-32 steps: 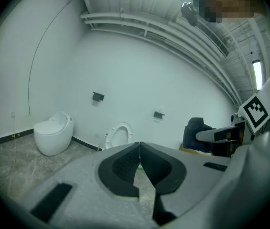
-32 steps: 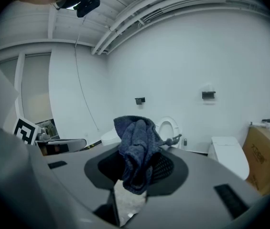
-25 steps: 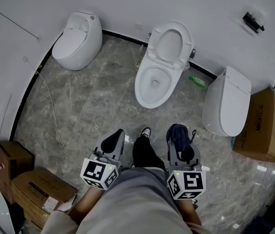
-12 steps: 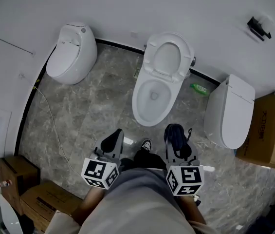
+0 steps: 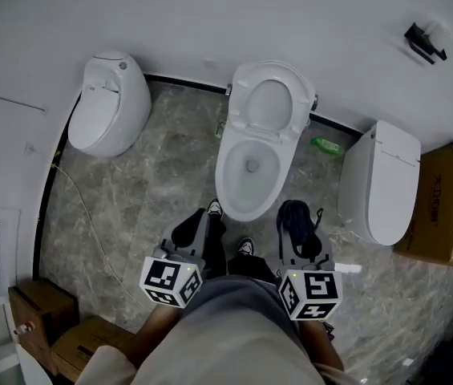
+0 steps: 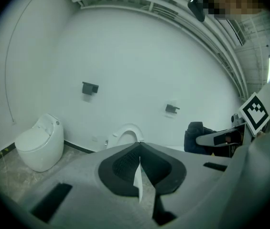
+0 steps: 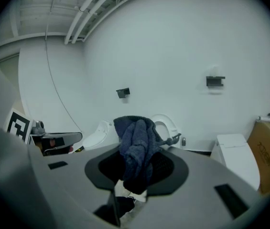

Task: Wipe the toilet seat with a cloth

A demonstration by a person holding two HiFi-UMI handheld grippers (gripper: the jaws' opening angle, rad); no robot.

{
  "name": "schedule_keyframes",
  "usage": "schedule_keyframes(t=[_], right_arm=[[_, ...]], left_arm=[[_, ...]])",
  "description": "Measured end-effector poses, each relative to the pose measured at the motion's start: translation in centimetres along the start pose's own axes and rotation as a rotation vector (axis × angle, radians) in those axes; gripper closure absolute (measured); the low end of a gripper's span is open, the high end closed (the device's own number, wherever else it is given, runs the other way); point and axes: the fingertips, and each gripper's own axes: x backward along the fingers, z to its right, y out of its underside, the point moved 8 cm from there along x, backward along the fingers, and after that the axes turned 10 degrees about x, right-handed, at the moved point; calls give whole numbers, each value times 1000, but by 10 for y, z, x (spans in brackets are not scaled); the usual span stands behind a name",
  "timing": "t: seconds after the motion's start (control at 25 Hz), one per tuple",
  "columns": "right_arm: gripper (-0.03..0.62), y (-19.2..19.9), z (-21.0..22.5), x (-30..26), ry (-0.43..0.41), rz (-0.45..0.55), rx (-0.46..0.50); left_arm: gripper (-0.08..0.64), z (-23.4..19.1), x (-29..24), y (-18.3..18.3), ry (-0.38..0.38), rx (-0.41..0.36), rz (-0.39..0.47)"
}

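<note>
In the head view, an open toilet [image 5: 246, 184] is seen in the middle of the grey marble floor [image 5: 154, 183], with its toilet seat [image 5: 301, 107] raised against the white wall [image 5: 306, 22]. A closed toilet [image 5: 104, 115] is set to its left and another closed toilet [image 5: 380, 181] to its right. A green bottle [image 5: 326, 144] lies on the floor between the open toilet and the right one. Cardboard boxes [image 5: 444, 207] are placed at the right edge. The left gripper [image 5: 192, 224] and the right gripper [image 5: 297, 229] are held side by side just before the bowl, both pointed at it. A dark blue cloth [image 5: 294, 217] is bunched over the tips of the right gripper, near the bowl rim but apart from the seat.

In the left gripper view, the jaws are seen pressed together with nothing between them; the raised seat is visible beyond their tips.

In the right gripper view, the cloth is pinched between the jaws and stands crumpled above them, partly covering the raised seat behind.
</note>
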Motion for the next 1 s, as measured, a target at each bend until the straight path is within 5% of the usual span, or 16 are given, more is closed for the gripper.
schedule_keyframes(t=[0.68, 0.88, 1.0], right_arm=[[494, -70, -19, -109, 159, 68, -217], [494, -71, -16, -138, 220, 54, -281], [494, -67, -6, -158, 181, 38, -309]], left_arm=[[557, -75, -138, -96, 339, -102, -135], [557, -95, -158, -101, 365, -101, -182], [557, -102, -167, -99, 358, -97, -217]])
